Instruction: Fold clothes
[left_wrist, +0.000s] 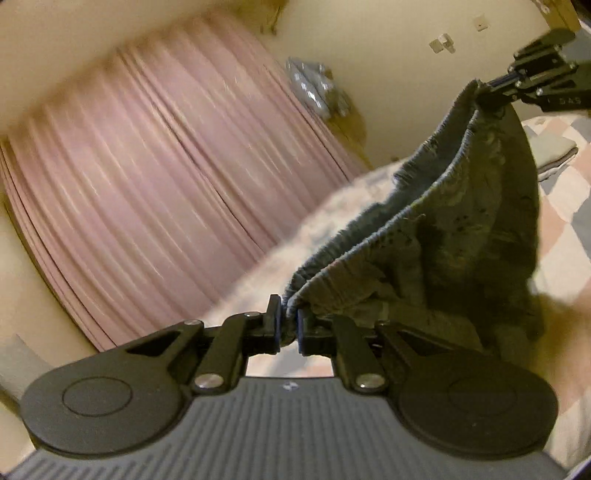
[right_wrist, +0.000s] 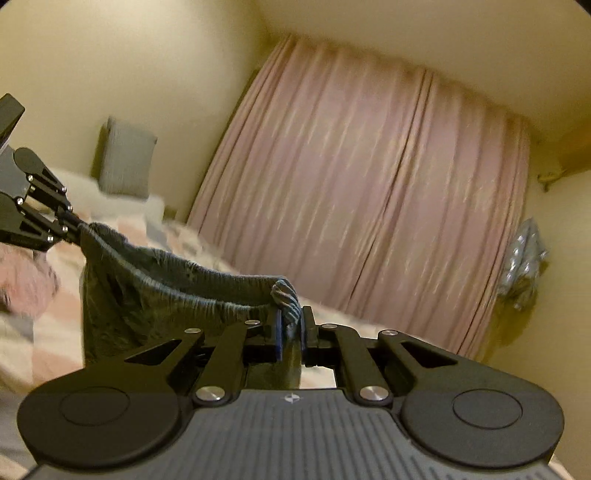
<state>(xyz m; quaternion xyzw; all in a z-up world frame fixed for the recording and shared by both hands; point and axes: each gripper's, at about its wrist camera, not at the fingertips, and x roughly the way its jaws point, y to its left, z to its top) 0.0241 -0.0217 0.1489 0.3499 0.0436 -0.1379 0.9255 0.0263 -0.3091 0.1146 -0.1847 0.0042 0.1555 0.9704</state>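
Note:
A dark grey-blue garment with a ribbed elastic waistband (left_wrist: 454, 221) hangs in the air between both grippers, above the bed. My left gripper (left_wrist: 289, 325) is shut on one end of the waistband. My right gripper (left_wrist: 487, 88) shows in the left wrist view at the upper right, shut on the other end. In the right wrist view my right gripper (right_wrist: 291, 325) pinches the bunched waistband, the garment (right_wrist: 147, 295) sags leftward, and my left gripper (right_wrist: 79, 225) holds its far end. The garment's lower part hangs out of view.
A bed with a pink, grey and white checked cover (left_wrist: 565, 221) lies below. A pink pleated curtain (right_wrist: 369, 184) fills the back wall. A grey pillow (right_wrist: 127, 162) leans on the wall. Folded pale clothes (left_wrist: 554, 151) rest on the bed. A silvery bundle (right_wrist: 524, 254) hangs beside the curtain.

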